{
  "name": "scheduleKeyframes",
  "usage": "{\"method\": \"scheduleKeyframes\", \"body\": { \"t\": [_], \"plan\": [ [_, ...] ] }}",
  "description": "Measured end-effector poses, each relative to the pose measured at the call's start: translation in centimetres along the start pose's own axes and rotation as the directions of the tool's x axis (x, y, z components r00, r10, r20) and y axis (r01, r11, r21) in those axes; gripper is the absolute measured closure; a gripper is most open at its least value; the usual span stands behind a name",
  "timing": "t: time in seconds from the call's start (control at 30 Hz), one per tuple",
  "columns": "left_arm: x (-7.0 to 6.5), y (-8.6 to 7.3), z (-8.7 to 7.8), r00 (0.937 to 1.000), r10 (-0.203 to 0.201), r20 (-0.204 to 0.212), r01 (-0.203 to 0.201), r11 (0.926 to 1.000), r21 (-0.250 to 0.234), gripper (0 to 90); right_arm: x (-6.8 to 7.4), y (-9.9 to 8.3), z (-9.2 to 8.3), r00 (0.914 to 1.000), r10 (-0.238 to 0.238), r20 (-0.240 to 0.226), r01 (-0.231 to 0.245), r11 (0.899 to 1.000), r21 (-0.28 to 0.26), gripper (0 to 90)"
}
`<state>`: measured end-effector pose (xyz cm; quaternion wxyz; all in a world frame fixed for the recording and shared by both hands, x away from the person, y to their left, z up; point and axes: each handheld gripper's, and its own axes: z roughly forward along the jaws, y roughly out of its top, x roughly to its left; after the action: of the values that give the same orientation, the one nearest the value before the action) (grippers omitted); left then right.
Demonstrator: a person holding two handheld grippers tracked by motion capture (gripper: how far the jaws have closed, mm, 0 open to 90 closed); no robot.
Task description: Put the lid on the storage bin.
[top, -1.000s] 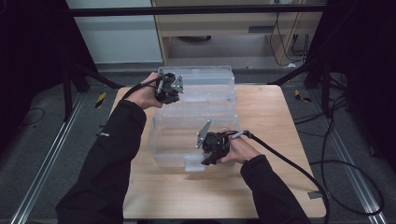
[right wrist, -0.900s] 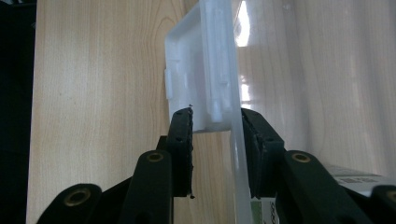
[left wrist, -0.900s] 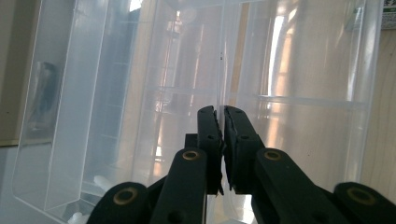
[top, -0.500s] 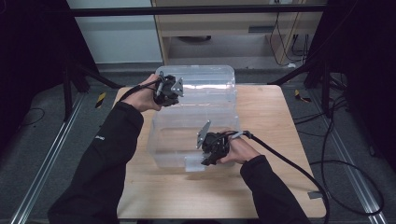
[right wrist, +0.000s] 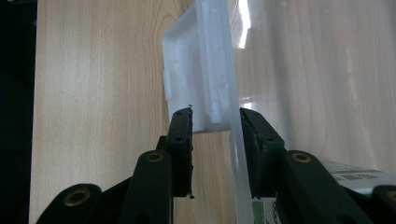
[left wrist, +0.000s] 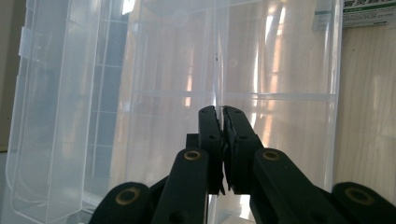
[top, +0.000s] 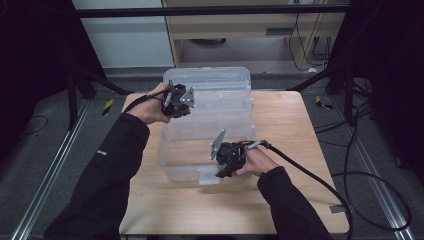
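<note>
— Where is the clear box [top: 200, 150] found?
— On the wooden table [top: 295, 150]. Its lid [top: 220, 92] is pinched at the edge by the left gripper [top: 181, 100].
— And the right gripper [top: 223, 167]?
— The box's front latch [right wrist: 196, 84] is clamped between its jaws.

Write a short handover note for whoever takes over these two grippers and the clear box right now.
Left gripper: shut on the lid edge, lid raised at the far side.
Right gripper: jaws straddle the front latch and near wall of the clear box; grip uncertain.
Box sits mid-table.
Done: lid lifted open.
Left: probably swing it fully back, then release.
</note>
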<state>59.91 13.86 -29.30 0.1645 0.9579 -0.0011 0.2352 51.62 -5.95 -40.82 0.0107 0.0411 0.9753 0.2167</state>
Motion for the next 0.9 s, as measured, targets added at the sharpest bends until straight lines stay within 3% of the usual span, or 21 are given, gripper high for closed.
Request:
{"method": "scheduleKeyframes", "body": {
  "t": [0.9],
  "plan": [
    [-2.6,-0.3,-1.5,0.9999,-0.006,0.014,0.007,0.9998,-0.02,86.5,0.2,0.1,0.0,1.0,0.008,-0.003,-0.008,1.0,0.006,66.3]
  ]
}}
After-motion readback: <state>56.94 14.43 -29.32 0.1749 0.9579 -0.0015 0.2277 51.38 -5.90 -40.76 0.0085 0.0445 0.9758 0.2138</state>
